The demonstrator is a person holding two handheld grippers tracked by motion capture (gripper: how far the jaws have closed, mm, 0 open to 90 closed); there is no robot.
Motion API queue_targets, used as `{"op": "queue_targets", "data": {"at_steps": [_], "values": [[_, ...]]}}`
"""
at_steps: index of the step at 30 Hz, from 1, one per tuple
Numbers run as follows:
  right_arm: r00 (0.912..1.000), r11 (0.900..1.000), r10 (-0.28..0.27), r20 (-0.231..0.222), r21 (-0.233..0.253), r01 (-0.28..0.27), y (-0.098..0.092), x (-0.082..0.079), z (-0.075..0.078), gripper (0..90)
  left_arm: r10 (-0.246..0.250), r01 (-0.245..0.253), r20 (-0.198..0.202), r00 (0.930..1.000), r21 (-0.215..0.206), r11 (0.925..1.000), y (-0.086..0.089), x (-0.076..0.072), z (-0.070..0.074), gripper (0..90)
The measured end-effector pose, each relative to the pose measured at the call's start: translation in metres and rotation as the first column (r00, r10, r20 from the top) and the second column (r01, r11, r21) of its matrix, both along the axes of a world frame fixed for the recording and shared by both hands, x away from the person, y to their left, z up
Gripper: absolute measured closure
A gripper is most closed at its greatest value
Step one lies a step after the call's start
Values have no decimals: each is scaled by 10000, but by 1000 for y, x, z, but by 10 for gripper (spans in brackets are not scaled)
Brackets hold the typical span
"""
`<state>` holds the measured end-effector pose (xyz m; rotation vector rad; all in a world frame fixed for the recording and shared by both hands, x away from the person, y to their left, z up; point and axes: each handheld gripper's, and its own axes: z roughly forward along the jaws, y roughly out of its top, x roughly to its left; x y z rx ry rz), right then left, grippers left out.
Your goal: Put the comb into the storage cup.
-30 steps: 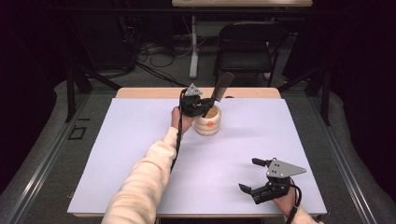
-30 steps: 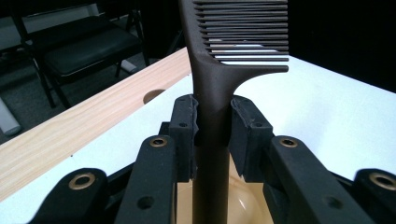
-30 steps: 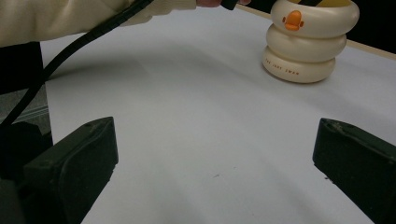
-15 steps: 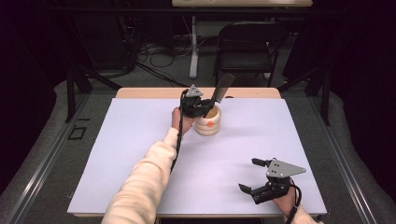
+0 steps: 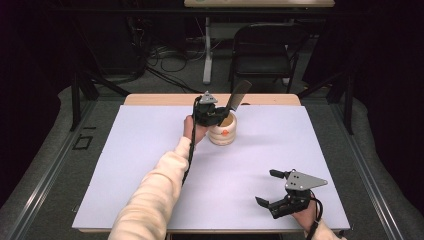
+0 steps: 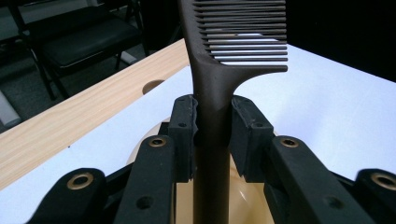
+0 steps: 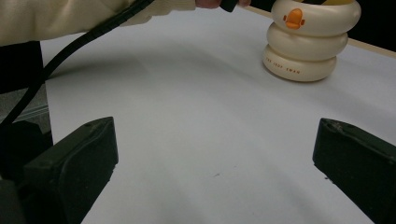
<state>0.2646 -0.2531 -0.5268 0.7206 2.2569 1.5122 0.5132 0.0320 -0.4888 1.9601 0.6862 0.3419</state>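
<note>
1. White-topped desk (image 5: pixel 150 165) with a pale wooden far edge: carried every item.
2. Cream, ribbed, ring-stacked ceramic cup with an orange duck-bill mark (image 5: pixel 222 131): stood upright near the middle of the far edge.
3. Dark brown plastic comb with a long handle (image 5: pixel 235 99): handle down inside the cup, teeth leaning above its rim; insertion judged nearly finished, release remaining.
4. Left gripper (image 5: pixel 209 114): jaws clamped on the comb handle, over the cup.
5. Right gripper (image 5: pixel 272 192): jaws wide apart, empty, near the desk's near right corner.

jaws wide apart over white table (image 7: pixel 196 140); cream ribbed holder (image 7: pixel 310 39) beyond.
</note>
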Motion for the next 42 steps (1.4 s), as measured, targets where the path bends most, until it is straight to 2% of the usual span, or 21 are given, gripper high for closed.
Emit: {"op": "queue_targets", "data": {"at_steps": [12, 37, 42], "values": [[10000, 10000, -7, 9, 1, 7, 0, 0, 0, 0, -28, 29, -17, 10000, 174, 9998, -2, 0, -2, 714], [10000, 10000, -22, -11, -11, 22, 0, 0, 0, 0, -125, 126, -71, 9999, 188, 9997, -2, -2, -5, 714], [10000, 10000, -13, -2, -17, 13, 0, 0, 0, 0, -222, 222, -9, 9998, 109, 9997, -1, -3, -4, 676]]}}
